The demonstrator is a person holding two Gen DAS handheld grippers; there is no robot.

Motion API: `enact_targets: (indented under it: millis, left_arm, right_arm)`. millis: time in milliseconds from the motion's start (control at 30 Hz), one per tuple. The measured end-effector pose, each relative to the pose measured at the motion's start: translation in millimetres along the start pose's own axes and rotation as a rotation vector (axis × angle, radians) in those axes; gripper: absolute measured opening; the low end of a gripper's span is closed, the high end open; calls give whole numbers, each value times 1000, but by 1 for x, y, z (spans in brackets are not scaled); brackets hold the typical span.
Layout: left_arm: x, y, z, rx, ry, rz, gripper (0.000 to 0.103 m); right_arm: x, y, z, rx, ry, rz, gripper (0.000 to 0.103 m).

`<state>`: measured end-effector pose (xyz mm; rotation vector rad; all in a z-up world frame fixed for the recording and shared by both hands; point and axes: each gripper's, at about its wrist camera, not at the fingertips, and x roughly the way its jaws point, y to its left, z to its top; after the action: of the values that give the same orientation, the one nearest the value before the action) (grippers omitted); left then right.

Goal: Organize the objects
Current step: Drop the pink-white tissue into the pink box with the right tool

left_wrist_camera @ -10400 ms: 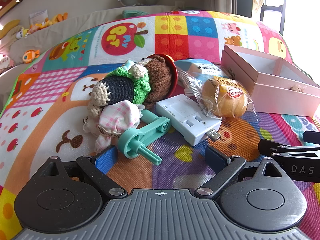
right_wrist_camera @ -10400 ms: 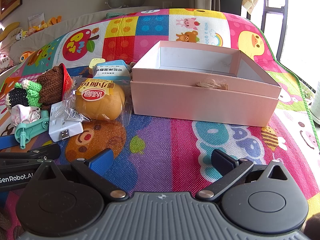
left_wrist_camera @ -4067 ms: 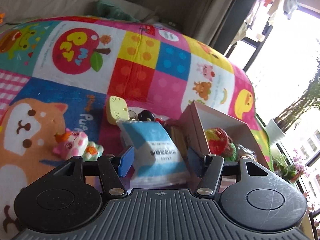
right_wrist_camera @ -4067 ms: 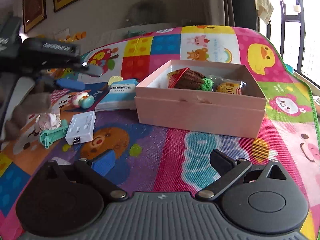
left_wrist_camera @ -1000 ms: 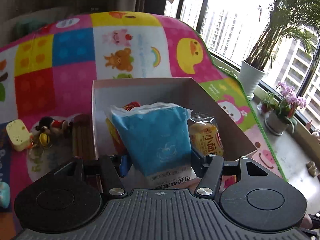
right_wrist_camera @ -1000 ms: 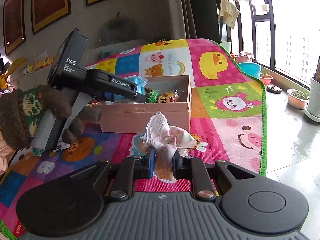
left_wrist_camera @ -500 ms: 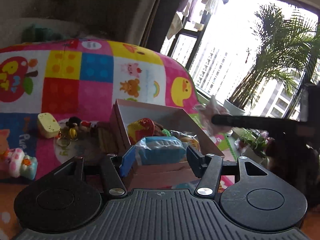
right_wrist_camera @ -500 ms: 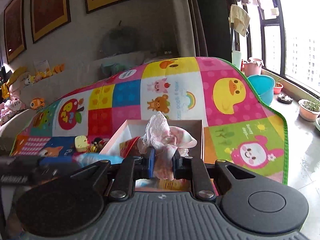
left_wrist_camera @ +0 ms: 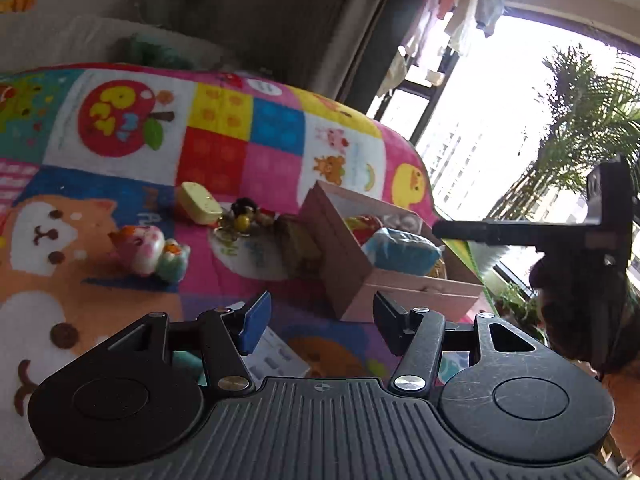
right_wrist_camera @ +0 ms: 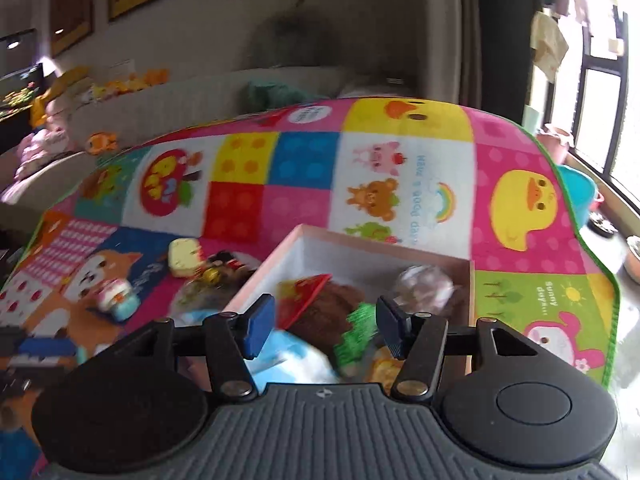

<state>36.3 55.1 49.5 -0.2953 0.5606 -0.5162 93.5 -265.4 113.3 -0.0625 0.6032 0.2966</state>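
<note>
Both grippers are out over the play mat (left_wrist_camera: pixel 248 148) right now. Left gripper (left_wrist_camera: pixel 318 322) hangs just short of the pink box (left_wrist_camera: pixel 404 290), jaws standing about halfway apart and empty, the box's near corner showing between the fingers. In the box sits the blue pack (left_wrist_camera: pixel 400 250), with something red behind it. Out on the mat to the left of the box lie a yellow block (left_wrist_camera: pixel 199 203), a cluster of keychains (left_wrist_camera: pixel 244 220) just beside it, and nearer the camera a pink pig toy (left_wrist_camera: pixel 148 248). At the right of the left-wrist view comes the right gripper, a dark bar reaching over the box's far side, a gloved hand (left_wrist_camera: pixel 576 316) behind it. Switch to the right-wrist view, blurred with motion: right gripper (right_wrist_camera: pixel 320 330) is above the open box (right_wrist_camera: pixel 276 258), its jaws have just been opening and now stand roughly half apart with nothing clamped between them. Below it in the box lie the brown knit toy (right_wrist_camera: pixel 328 308) with its green trim, the red piece, the blue pack (right_wrist_camera: pixel 292 356) at the near end, and a pale bundle (right_wrist_camera: pixel 424 288) towards the far right corner, too smeared to name for sure. The yellow block (right_wrist_camera: pixel 184 258) and pig toy (right_wrist_camera: pixel 116 294) show on the mat to the left.
</note>
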Motion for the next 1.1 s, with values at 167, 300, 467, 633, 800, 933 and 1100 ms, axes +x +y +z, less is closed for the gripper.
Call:
enact_targets:
  millis: [167, 300, 467, 633, 800, 933, 1100]
  left_arm:
    - [-4, 6, -3, -33, -1, 43, 61]
    - [-11, 9, -6, -45, 5, 76, 61]
    - [-13, 17, -10, -73, 19, 102, 61]
    - [-11, 20, -14, -79, 41, 104, 61]
    - [-11, 17, -16, -67, 46, 90, 61]
    - [-10, 14, -17, -66, 50, 83, 61]
    - [-8, 3, -17, -41, 57, 73, 61]
  right_arm:
    - [25, 36, -16, -96, 57, -34, 54]
    - [56, 13, 5, 33, 19, -115, 54]
    - [97, 0, 16, 119, 87, -65, 54]
    - [96, 13, 7, 82, 102, -59, 55]
    - [64, 10, -6, 64, 172, 2, 55]
    - [17, 4, -8, 67, 85, 63, 55]
    - [12, 0, 3, 127, 31, 60, 41]
